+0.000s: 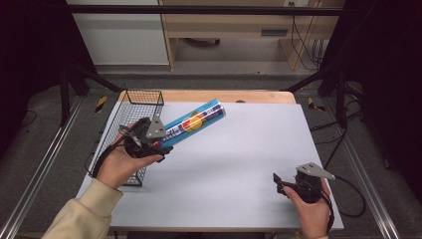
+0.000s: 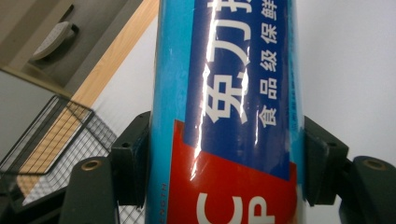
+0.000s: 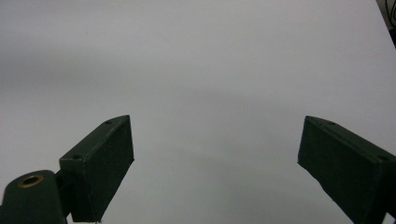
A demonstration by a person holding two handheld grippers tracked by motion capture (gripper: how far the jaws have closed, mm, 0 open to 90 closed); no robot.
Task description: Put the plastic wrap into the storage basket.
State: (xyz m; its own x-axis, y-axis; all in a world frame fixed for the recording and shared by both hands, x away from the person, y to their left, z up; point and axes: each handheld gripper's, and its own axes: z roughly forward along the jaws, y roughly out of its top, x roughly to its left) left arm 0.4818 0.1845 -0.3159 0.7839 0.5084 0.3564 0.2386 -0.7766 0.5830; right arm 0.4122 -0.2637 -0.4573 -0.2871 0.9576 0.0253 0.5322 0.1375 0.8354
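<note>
Blue tube (image 1: 195,122) sits clamped in my left claw (image 1: 158,143) in the high view, lifted clear of the counter (image 1: 239,164) and slanting up and away to the right, its near end at the claw and its far end over the white surface. Just left of that hand stands the black wire basket (image 1: 130,107), at the counter's left edge. My right claw (image 1: 279,183) rests low near the right front corner, well apart from the tube, its jaws apart. In the left gripper view, I see the tube (image 2: 229,107) running straight up between both pads, which press against its sides; white characters on a dark blue band and a red panel show on its label, and the basket (image 2: 56,140) lies off to the left. In the right gripper view, my jaws stand wide open over bare counter (image 3: 201,70).
</note>
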